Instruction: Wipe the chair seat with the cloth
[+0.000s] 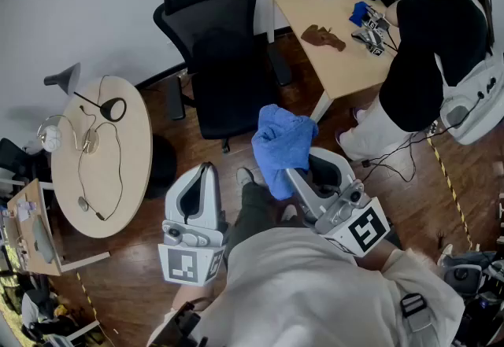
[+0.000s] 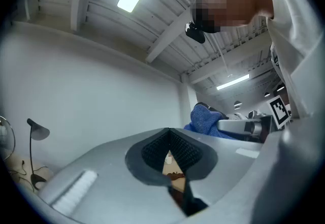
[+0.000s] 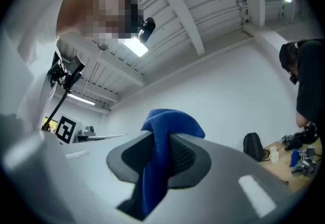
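A black office chair [image 1: 214, 38] stands by the wall, its dark seat [image 1: 230, 105] facing me and bare. My right gripper [image 1: 287, 171] is held up in front of my body, shut on a blue cloth [image 1: 280, 145] that bunches over its tips. In the right gripper view the cloth [image 3: 161, 136] hangs down between the two pads, with the gripper [image 3: 157, 154] pointing up toward the ceiling. My left gripper [image 1: 205, 170] is beside it, shut and holding nothing, short of the chair. In its own view the left gripper [image 2: 170, 161] also tilts upward.
A round wooden table [image 1: 118, 172] with cables and a desk lamp [image 1: 67, 79] sits to the left. A long desk [image 1: 335, 54] with a brown rag, cups and a black bag stands at the back right. A person in black [image 1: 429, 46] stands by it, with cables on the floor.
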Tool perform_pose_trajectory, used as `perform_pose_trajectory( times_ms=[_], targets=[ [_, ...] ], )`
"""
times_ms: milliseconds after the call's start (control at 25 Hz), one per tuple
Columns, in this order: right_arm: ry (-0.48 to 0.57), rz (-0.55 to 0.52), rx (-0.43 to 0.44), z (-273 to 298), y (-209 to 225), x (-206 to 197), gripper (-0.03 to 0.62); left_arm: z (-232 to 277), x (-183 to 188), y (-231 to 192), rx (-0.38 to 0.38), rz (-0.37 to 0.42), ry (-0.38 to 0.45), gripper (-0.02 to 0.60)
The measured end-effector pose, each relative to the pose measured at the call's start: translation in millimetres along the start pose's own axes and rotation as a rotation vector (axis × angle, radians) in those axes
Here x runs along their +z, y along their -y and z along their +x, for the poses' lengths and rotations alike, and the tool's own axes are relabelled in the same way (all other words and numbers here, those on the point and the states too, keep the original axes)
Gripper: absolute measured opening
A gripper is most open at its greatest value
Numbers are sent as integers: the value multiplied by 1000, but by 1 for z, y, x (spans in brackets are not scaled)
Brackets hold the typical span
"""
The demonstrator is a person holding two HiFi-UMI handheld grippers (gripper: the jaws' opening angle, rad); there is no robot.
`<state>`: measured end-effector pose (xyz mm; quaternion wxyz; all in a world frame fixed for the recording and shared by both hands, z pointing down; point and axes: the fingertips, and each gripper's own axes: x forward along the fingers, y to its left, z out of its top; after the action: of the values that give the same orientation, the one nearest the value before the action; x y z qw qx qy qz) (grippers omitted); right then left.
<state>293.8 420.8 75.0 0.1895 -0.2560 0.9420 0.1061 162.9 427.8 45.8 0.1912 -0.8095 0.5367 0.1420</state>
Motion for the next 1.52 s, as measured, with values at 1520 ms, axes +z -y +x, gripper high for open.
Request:
perform_pose_trajectory(
  times_ms=[1520],
  targets=[
    [-434,312,-193,323,293,-622,77,148,-586,-421,220,-166,-371,61]
  ],
)
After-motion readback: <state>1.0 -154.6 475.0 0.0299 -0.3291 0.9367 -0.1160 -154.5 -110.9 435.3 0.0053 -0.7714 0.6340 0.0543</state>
